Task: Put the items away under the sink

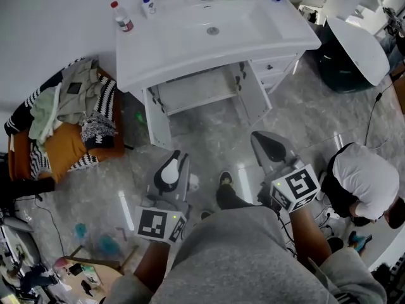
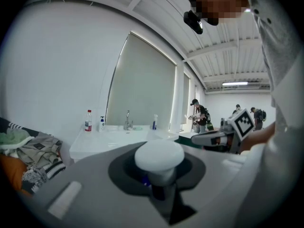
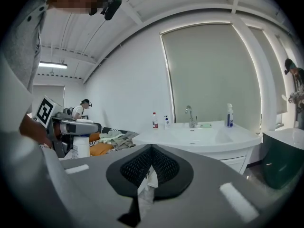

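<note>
Head view looks steeply down, both gripper views near level; all 3 share the sink (image 1: 190, 43).

Bright, even light; near foreground seemingly blurred.

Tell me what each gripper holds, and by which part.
Left gripper: white bottle, clamped at the neck under its cap. Right gripper: a thin white packet, pinched at its upper edge.

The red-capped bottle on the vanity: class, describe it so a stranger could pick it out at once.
Find the white sink vanity. At the left end of its countertop, in the head view, stands the bottle, beside a small pump bottle. Only it has a red cap and red label.
</note>
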`<state>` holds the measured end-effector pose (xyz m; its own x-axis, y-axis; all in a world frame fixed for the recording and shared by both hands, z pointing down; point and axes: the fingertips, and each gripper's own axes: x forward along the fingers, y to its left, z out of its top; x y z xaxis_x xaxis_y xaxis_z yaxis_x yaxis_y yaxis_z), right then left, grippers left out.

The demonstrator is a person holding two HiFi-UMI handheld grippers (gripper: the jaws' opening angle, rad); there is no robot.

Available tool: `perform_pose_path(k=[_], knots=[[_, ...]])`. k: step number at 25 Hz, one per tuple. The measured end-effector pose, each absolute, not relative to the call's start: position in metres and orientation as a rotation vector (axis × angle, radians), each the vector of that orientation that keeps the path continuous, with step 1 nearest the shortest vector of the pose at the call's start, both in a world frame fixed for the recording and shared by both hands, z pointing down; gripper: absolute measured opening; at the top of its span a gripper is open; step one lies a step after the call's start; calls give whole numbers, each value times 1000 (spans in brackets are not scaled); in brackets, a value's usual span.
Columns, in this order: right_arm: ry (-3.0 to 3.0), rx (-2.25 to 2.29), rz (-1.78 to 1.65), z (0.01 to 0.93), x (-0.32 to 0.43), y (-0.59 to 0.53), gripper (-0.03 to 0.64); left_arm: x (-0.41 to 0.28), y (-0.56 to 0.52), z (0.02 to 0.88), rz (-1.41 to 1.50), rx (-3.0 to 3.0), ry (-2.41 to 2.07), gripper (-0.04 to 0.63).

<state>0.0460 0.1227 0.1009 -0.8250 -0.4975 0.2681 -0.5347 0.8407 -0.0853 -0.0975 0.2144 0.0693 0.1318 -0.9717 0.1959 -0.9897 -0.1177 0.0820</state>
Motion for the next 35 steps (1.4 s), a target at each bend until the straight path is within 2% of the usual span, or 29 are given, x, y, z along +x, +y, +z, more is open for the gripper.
perform_pose_path(k=[13, 35], knots=[[-2828, 769, 252, 108, 57, 70, -2, -78, 163, 69, 172, 2215, -1970, 77], [-2872, 786, 257, 103, 60, 58, -2, -57, 147, 55, 186, 2273, -1959, 77]])
